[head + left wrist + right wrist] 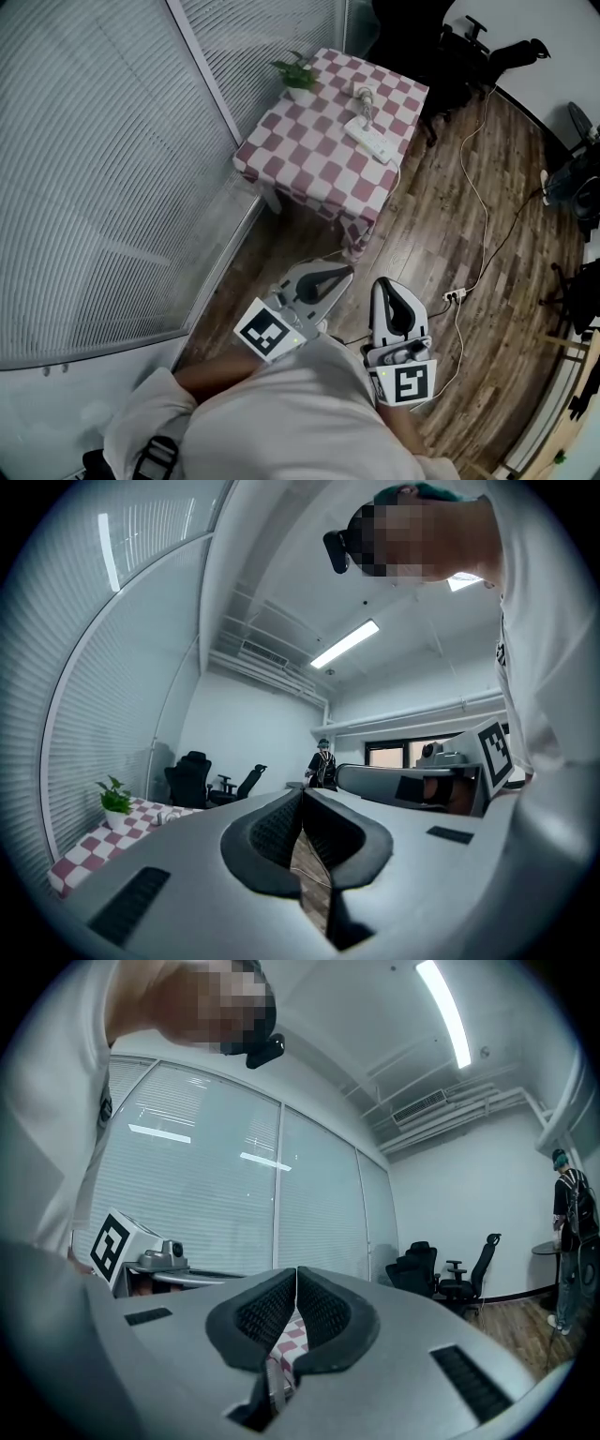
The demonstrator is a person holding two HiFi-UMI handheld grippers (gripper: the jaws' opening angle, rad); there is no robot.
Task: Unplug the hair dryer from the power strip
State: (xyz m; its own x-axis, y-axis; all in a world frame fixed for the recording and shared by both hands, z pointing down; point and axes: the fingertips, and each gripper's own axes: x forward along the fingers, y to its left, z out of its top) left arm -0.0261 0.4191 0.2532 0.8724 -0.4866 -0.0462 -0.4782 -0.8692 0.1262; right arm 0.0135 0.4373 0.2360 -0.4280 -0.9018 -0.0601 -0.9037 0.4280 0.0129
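A small table with a red-and-white checked cloth (309, 155) stands far ahead of me. On it lie a white power strip (369, 140) and, just behind it, a pale hair dryer (363, 94); its plug is too small to make out. Both grippers are held low near my body, well short of the table. My left gripper (345, 272) points toward the table with its jaws together and nothing in them (302, 794). My right gripper (382, 281) is beside it, also shut and empty (296, 1271). Checked cloth (281, 1349) shows below the right jaws.
A potted plant (298, 73) sits on the table's far left corner. Window blinds (103, 159) run along the left. Black office chairs (469, 47) stand behind the table. A white cable (487, 216) crosses the wooden floor to a small socket (455, 296). A person (567, 1241) stands far off.
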